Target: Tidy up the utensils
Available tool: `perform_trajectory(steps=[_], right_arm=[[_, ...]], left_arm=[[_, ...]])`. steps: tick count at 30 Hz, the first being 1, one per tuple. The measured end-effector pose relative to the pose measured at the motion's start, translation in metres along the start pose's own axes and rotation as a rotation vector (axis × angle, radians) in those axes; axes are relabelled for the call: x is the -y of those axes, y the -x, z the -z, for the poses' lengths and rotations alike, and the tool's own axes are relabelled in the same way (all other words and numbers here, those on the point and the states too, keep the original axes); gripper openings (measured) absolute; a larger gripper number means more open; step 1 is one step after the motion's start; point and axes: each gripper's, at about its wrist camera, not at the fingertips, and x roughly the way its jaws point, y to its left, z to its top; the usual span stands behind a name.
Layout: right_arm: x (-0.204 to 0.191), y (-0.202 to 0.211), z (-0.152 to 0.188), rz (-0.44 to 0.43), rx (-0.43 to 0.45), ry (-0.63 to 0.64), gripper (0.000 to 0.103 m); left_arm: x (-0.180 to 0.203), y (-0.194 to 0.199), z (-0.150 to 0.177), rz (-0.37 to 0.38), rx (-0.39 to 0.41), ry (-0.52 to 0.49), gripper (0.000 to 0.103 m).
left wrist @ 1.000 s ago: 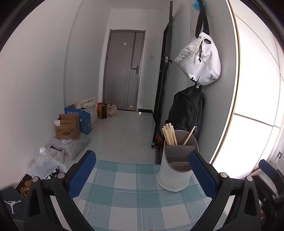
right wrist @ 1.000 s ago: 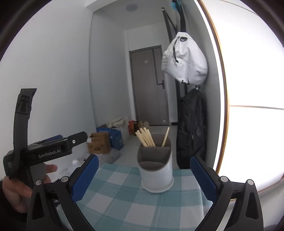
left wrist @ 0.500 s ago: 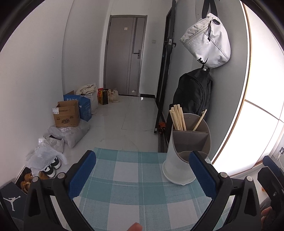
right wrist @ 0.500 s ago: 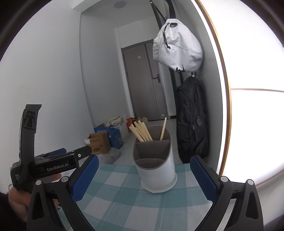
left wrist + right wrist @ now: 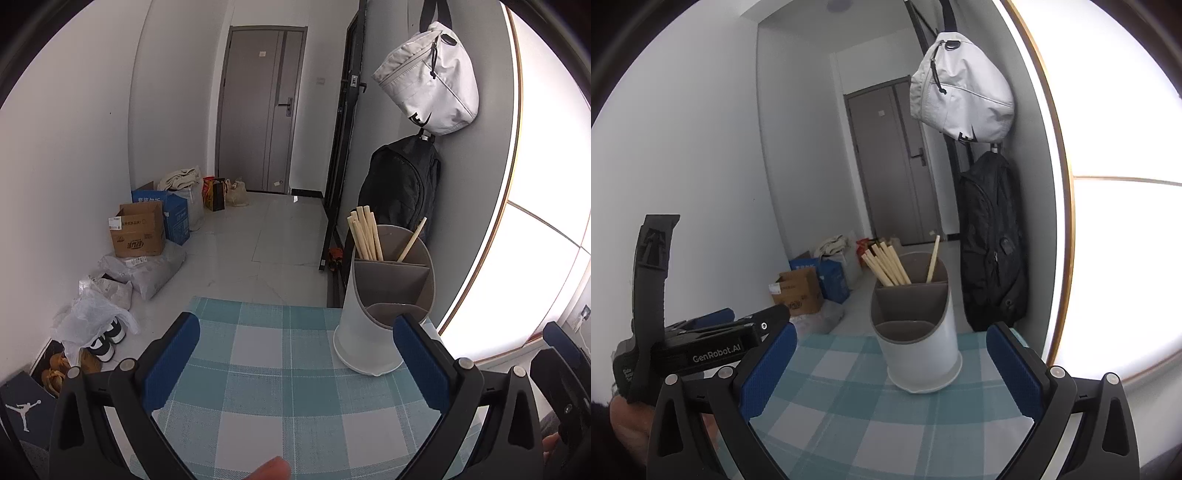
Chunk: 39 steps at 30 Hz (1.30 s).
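Note:
A white utensil holder (image 5: pixel 373 332) with grey dividers stands on the teal checked tablecloth (image 5: pixel 280 369), near the cloth's far right edge. Several wooden chopsticks (image 5: pixel 364 234) lean in its back left compartment, and a single one (image 5: pixel 412 240) leans in the back right. The front compartment looks empty. My left gripper (image 5: pixel 295 332) is open and holds nothing, with the holder just inside its right finger. In the right wrist view the holder (image 5: pixel 918 343) and its chopsticks (image 5: pixel 886 264) stand straight ahead. My right gripper (image 5: pixel 891 334) is open and empty short of them.
A white bag (image 5: pixel 428 81) and a black backpack (image 5: pixel 402 184) hang on the wall behind the holder. Cardboard boxes (image 5: pixel 138 230), bags and shoes lie on the floor at the left. A hand (image 5: pixel 624 417) holds the left gripper's body (image 5: pixel 713 347) low at the left.
Both cameras have drawn nearer to the holder, which looks larger now. The left view has tilted down and shows more tablecloth. Both grippers stay open.

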Motion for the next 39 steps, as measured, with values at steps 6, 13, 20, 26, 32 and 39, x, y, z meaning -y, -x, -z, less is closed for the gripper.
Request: perform_trajectory(steps=[6,13,20,26,32,39], right_arm=[[-0.0049,0.0026,0.0011,-0.009,0.005,0.026,0.103],[-0.0058,0.0024,0.0015,-0.009,0.002,0.036,0.103],[-0.006,0.0035,0.0012,-0.007,0.002,0.037,0.103],[-0.006,0.0038,0.0011,-0.003,0.002,0.036,0.103],[-0.005,0.0042,0.0017,-0.002,-0.003,0.035,0.103],[-0.0045,0.004,0.002,-0.002,-0.005,0.036,0.103]], left_arm=[[-0.0007,-0.004,0.0008,-0.03,0.008,-0.006,0.102],[-0.0031,-0.0022,0.0015,-0.026,0.006,0.007,0.102],[-0.002,-0.0021,0.0028,-0.025,0.009,-0.003,0.102],[0.0046,0.001,0.0041,-0.016,0.026,-0.038,0.102],[0.0014,-0.0006,0.0034,-0.006,0.015,-0.022,0.102],[-0.0005,-0.0021,0.0039,-0.012,0.005,-0.008,0.102]])
